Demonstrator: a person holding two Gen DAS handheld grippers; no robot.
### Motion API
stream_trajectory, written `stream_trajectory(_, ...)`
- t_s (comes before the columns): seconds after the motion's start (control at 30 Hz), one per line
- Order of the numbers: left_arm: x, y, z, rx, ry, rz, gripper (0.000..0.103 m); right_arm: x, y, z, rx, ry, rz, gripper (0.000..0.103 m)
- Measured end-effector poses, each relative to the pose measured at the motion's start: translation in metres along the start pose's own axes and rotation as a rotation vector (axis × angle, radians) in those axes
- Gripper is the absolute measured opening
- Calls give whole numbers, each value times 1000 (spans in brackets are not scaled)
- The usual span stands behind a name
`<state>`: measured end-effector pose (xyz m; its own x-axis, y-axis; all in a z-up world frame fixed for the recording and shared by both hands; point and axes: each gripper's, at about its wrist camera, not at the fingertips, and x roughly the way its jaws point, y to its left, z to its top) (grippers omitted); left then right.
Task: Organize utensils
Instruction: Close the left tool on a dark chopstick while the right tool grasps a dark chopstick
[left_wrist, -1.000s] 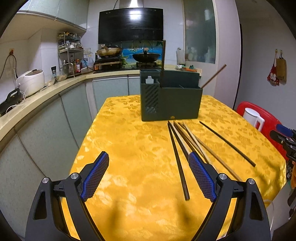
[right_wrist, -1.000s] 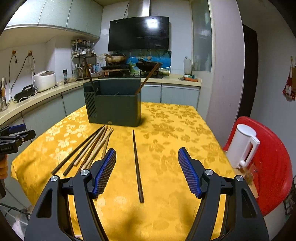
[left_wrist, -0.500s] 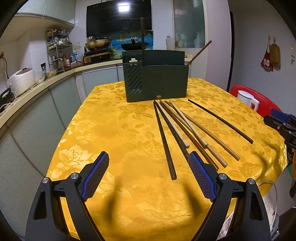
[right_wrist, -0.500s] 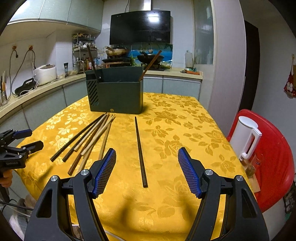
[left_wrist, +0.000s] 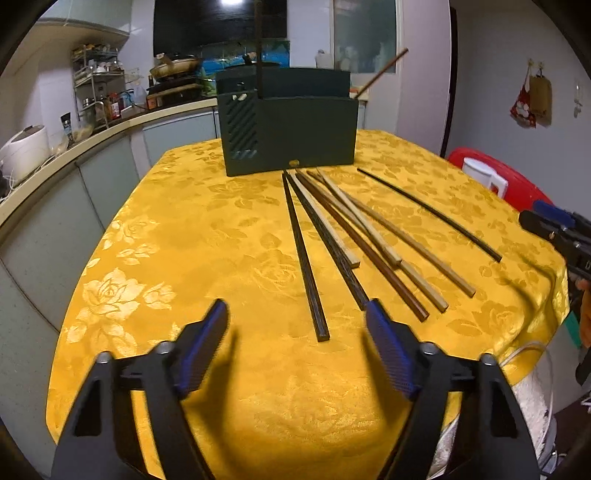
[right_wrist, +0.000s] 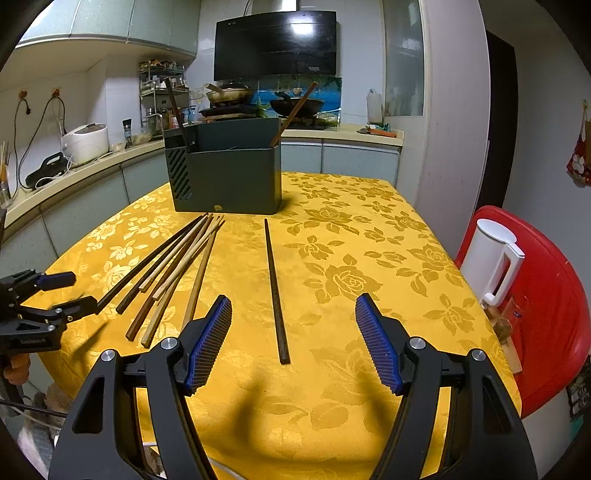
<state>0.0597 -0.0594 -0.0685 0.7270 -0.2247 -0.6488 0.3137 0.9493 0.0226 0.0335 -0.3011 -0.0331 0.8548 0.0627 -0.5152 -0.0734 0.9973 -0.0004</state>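
Observation:
A dark green utensil holder (left_wrist: 288, 133) stands at the far side of the yellow table (left_wrist: 184, 236), with two chopsticks leaning in it; it also shows in the right wrist view (right_wrist: 225, 177). Several loose chopsticks (left_wrist: 343, 236) lie fanned out in front of it, dark and light wood. One dark chopstick (right_wrist: 274, 288) lies apart, straight ahead of my right gripper (right_wrist: 293, 310). My left gripper (left_wrist: 297, 314) is open and empty, just short of the nearest dark chopstick (left_wrist: 303, 258). My right gripper is open and empty.
A white kettle (right_wrist: 491, 258) sits on a red stool (right_wrist: 546, 306) beside the table's right edge. A kitchen counter (right_wrist: 74, 173) with a rice cooker (right_wrist: 85, 142) runs along the left. A stove with pans stands behind the holder.
Both grippers have drawn back from the holder and tilted down toward the table, so the chopsticks now lie closer below them. Both stay open.

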Motion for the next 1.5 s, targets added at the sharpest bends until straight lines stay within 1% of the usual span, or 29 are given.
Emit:
stream_trajectory(0.07, 5, 0, -1, 0, 16, 3, 55, 2, -2, 0, 4, 4, -2, 67)
stream_trajectory(0.17, 13, 0, -3, -13, 38, -9, 47, 3, -5, -1, 13, 7, -4, 67)
stream_trajectory(0.2, 13, -1, -3, -12, 34, -6, 46, 4, -7, -1, 14, 7, -6, 67)
stream_trajectory(0.3, 15, -3, -3, -4, 29, -10, 38, 6, -9, -2, 24, 14, -6, 67)
stream_trajectory(0.37, 14, -5, -3, 6, 23, -10, 29, 9, -10, -3, 32, 25, -2, 67)
stream_trajectory(0.4, 14, -6, -3, 14, 21, -10, 28, 11, -11, -5, 34, 35, -1, 67)
stream_trajectory(0.47, 14, -7, -3, 21, 18, -6, 19, 16, -11, -8, 27, 53, -1, 67)
stream_trajectory(0.5, 14, -6, -3, 24, 17, -6, 17, 19, -10, -10, 21, 65, 2, 67)
stream_trajectory(0.53, 14, -5, -3, 23, 16, -4, 11, 21, -9, -12, 15, 72, 5, 67)
stream_trajectory(0.57, 14, -5, -3, 20, 16, -4, 9, 23, -7, -13, 8, 78, 10, 67)
stream_trajectory(0.63, 14, -2, -3, 11, 17, -2, 8, 26, -4, -15, -4, 88, 20, 67)
stream_trajectory(0.7, 14, 0, -3, 6, 17, -4, 8, 29, -1, -18, -13, 97, 32, 63)
stream_trajectory(0.77, 14, 2, -4, 3, 18, -6, 8, 34, 1, -20, -17, 112, 41, 57)
stream_trajectory(0.87, 14, 2, -4, 0, 17, -8, 8, 42, 2, -23, -16, 129, 34, 50)
stream_trajectory(1.0, 14, 2, -4, 0, 17, -8, 8, 47, 6, -23, -30, 123, 31, 42)
stream_trajectory(1.07, 14, 2, -4, 0, 17, -8, 8, 51, 7, -24, -38, 129, 38, 35)
stream_trajectory(1.1, 13, 2, -4, -1, 17, -10, 8, 52, 8, -24, -41, 125, 43, 34)
stream_trajectory(1.17, 14, 2, -5, 1, 17, -9, 8, 53, 9, -23, -51, 121, 42, 29)
stream_trajectory(1.37, 13, 2, -4, 2, 13, -7, 8, 55, 5, -23, -17, 123, 61, 29)
stream_trajectory(1.4, 13, 2, -4, 2, 13, -6, 8, 55, 5, -23, -17, 123, 60, 27)
stream_trajectory(1.43, 13, 2, -4, 3, 13, -7, 8, 56, 5, -22, -18, 123, 61, 22)
stream_trajectory(1.5, 13, 2, -4, 2, 13, -7, 8, 56, 5, -22, -19, 127, 64, 18)
